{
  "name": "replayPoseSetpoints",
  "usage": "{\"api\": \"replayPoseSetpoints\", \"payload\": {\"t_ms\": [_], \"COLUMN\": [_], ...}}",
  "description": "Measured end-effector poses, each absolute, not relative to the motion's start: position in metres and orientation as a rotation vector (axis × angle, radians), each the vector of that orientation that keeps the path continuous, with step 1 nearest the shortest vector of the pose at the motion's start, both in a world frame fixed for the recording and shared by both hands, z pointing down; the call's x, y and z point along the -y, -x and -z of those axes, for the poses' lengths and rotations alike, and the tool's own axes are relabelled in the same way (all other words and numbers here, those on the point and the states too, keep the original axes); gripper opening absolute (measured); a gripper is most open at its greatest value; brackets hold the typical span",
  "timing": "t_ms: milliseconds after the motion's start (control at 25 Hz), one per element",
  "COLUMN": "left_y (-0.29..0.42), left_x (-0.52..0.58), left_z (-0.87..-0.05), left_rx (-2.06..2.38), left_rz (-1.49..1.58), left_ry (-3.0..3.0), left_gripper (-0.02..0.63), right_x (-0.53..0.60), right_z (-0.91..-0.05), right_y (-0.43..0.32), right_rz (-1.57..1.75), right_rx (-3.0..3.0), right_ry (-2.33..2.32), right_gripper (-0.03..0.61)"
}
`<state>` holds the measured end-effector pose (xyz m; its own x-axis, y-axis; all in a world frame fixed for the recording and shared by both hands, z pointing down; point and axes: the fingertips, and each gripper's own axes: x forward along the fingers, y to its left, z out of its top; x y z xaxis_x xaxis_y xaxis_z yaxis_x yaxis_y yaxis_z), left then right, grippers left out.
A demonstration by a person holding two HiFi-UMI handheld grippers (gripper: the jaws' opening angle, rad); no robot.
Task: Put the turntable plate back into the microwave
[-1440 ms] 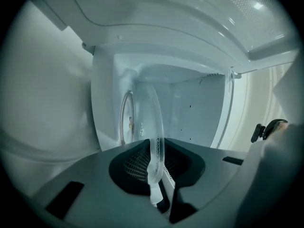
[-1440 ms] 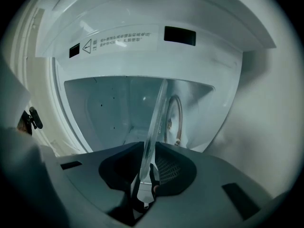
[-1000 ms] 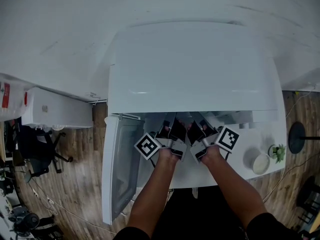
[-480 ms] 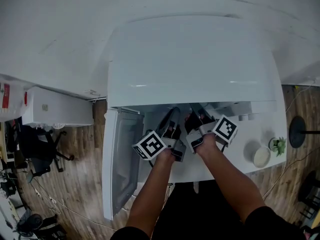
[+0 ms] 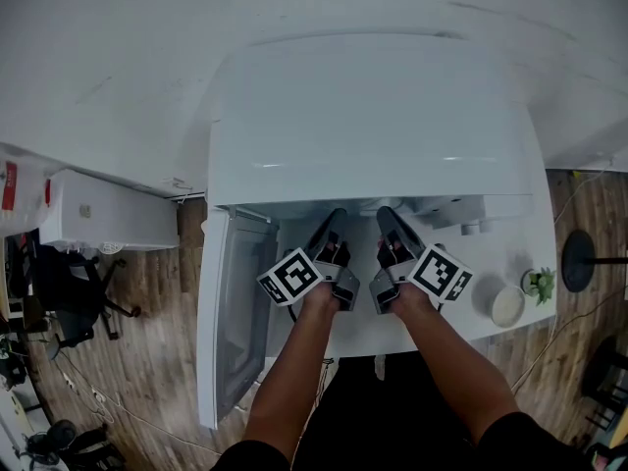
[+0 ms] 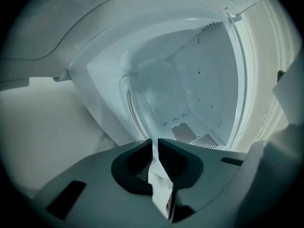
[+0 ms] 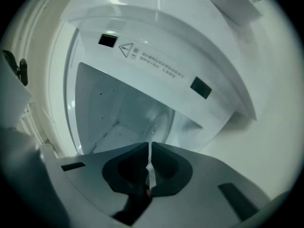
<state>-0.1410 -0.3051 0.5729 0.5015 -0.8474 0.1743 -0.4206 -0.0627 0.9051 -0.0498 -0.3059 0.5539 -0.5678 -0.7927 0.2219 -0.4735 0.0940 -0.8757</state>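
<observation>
Turntable plate point(image 6: 153, 99): clear glass, so tough to spot, but there inside the microwave point(image 5: 373, 116) cavity, near rim running back toward 6 o'clock and straight into both sets of tongs. Not visible from the head view, tucked under the microwave's top.

Left tongs point(image 6: 155, 140): pressed nearly together, just a thin slit left, pinching that glass rim. Perforated vent patch point(image 6: 205, 140) on a cavity wall out at 3 o'clock from the tips. Same deal with the right tongs point(image 7: 149, 145): squeezed onto the rim, turntable plate point(image 7: 159, 118) spreading out at 12 o'clock ahead of them, warning label point(image 7: 126, 49) with a triangle up at 11 o'clock.

From above: left hand point(image 5: 319, 300) and right hand point(image 5: 407, 297) side by side at the mouth of the cavity, left marker cube point(image 5: 292, 276) flared out to 9 o'clock, right marker cube point(image 5: 439, 273) to 3 o'clock. Door point(image 5: 235, 322) swung wide open at 9 o'clock of the hands. White cup point(image 5: 508, 305) and a little plant point(image 5: 538, 283) on the bench point(image 5: 510, 253), off at 3 o'clock.

Versus half a second ago: right hand pulled back a bit toward 6 o'clock, now level with the left one instead of reaching deeper in. Versus a full second ago: tongs no longer angled in toward each other, now pointing roughly parallel into the opening. Door and cup same as before.
</observation>
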Motion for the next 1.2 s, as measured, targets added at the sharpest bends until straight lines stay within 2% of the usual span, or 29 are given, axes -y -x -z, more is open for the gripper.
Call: {"api": "replayPoseSetpoints", "payload": {"t_ms": [160,560,880,1200], "left_y": [0.141,0.126,0.135,0.125], "left_x": [0.304,0.262,0.225,0.189], "left_z": [-0.573,-0.557,-0.521,-0.476], "left_rx": [1.126,1.267,1.485,1.484], "left_rz": [0.478,0.139,-0.122,-0.116], "left_ry": [-1.728,-2.101,-2.261,-2.333], "left_gripper": [0.055,0.055,0.042,0.041], "right_x": [0.302,0.267,0.225,0.192], "right_z": [-0.536,-0.504,-0.462,-0.422], "right_y": [0.048,0.056,0.053,0.055], "right_rz": [1.26,0.761,0.581,0.392], "right_rx": [-2.301,-2.76,-2.885,-2.965], "right_ry": [1.301,1.275,1.186,1.104], "right_gripper": [0.015,0.017,0.018,0.017]}}
